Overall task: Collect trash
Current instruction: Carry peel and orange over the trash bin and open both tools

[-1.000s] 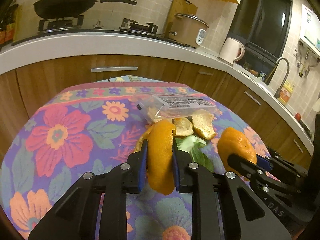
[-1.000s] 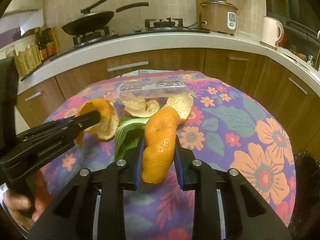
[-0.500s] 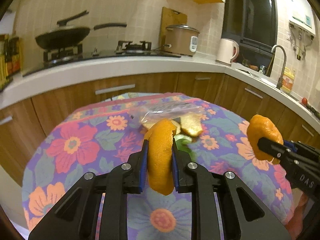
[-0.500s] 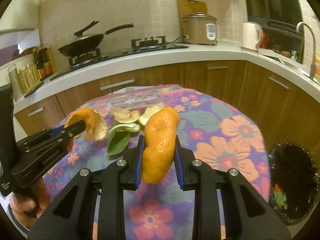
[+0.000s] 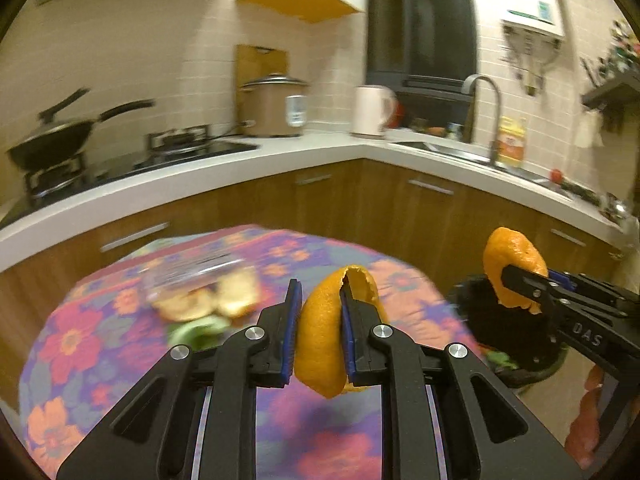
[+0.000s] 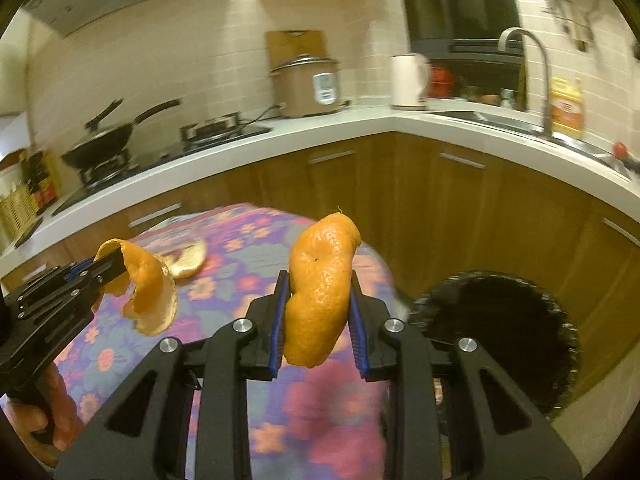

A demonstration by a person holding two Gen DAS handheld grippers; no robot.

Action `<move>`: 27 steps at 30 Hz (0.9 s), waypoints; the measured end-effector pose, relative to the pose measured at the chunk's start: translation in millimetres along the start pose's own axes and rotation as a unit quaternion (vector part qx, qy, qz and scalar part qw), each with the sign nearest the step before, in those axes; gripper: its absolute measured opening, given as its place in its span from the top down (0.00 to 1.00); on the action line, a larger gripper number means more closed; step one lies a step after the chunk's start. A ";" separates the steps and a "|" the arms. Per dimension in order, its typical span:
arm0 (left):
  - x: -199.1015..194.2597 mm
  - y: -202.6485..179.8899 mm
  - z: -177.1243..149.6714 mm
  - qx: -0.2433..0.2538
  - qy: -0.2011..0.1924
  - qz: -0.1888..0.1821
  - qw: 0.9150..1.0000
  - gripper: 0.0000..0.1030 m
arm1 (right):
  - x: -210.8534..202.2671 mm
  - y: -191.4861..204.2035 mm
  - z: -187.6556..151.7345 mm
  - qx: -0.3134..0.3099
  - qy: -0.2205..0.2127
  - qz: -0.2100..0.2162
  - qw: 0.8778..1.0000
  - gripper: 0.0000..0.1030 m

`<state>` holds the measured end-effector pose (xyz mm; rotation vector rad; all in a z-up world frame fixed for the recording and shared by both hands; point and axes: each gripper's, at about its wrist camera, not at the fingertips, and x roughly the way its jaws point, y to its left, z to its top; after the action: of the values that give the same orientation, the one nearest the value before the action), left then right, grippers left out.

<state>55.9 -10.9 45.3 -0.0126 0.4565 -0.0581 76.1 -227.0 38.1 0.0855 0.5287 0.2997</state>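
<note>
We pinch a curled orange peel [image 5: 320,344] in our left gripper [image 5: 318,336] above the floral tablecloth [image 5: 100,332]. Our right gripper [image 6: 318,312] clamps a second orange peel [image 6: 318,292] beside the black bin [image 6: 504,344].

left gripper [image 5: 318,338] clamping orange peel [image 5: 322,344], above floral table [image 5: 92,344]

It was a home kitchen. A white counter [image 5: 328,148] ran along a tiled wall over wooden cabinets [image 6: 460,200]. On the counter stood a gas stove with a black pan [image 6: 108,140], a rice cooker [image 5: 276,108], a white kettle [image 5: 372,110] and, further right, a sink tap [image 5: 484,104].
</note>
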 end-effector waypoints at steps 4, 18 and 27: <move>14.1 -35.8 7.6 -0.002 0.009 -0.069 0.998 0.85 | -7.4 -43.8 -4.1 0.030 -0.004 -0.025 0.999 0.77; 93.9 -158.8 18.4 0.054 0.056 -0.169 0.983 0.85 | 8.8 -176.5 -35.1 0.145 0.036 -0.109 0.983 0.77; 132.5 -199.2 4.2 0.070 0.097 -0.181 0.976 0.84 | 37.9 -210.5 -59.8 0.185 0.092 -0.116 0.972 0.76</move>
<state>165.9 -217.6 -4.2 0.0497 0.6405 -0.4537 131.4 -415.9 -64.8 0.3576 0.7684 -0.0229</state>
